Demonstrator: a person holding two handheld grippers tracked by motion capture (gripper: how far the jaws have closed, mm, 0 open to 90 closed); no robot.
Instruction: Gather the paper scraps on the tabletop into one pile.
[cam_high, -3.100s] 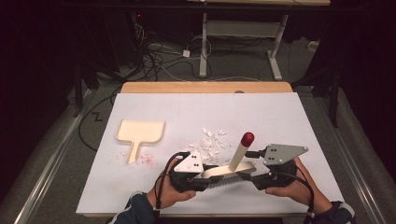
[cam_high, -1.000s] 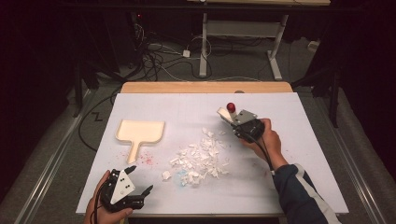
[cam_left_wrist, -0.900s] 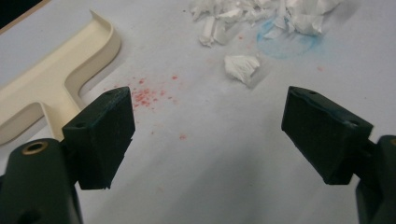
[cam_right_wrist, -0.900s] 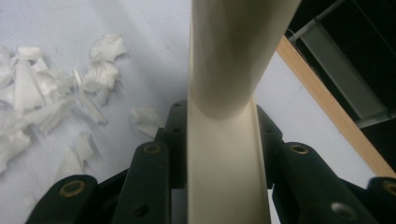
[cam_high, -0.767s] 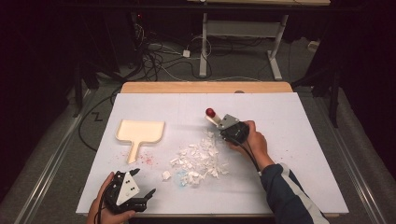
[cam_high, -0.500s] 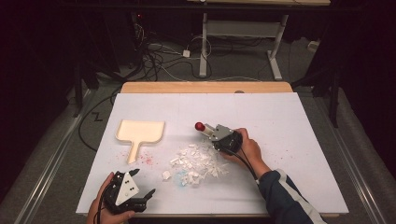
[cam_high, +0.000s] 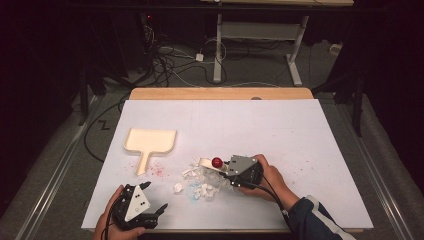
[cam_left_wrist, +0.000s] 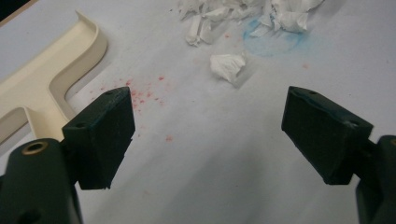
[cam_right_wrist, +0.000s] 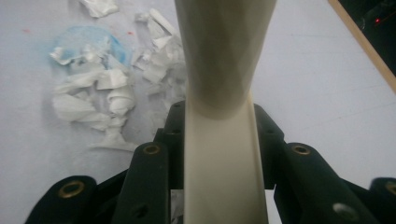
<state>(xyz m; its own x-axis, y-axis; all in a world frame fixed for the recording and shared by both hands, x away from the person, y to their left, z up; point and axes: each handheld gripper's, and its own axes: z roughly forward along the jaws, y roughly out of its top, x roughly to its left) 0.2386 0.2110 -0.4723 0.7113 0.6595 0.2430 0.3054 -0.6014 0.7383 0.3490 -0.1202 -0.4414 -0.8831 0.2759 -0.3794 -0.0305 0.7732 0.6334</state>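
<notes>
A dim room with cables on the floor; a white sheet covers the table, speckled with red; the paper scraps, crumpled and white, heap near its front middle over a blue smudge; the right gripper, just right of that heap, is clamped on a smooth cream brush handle, its red knob above the heap's edge; left of the heap lies a cream plastic dustpan, flat and squarish; the left gripper, front-left of the heap, stands wide apart, holding nothing.
</notes>
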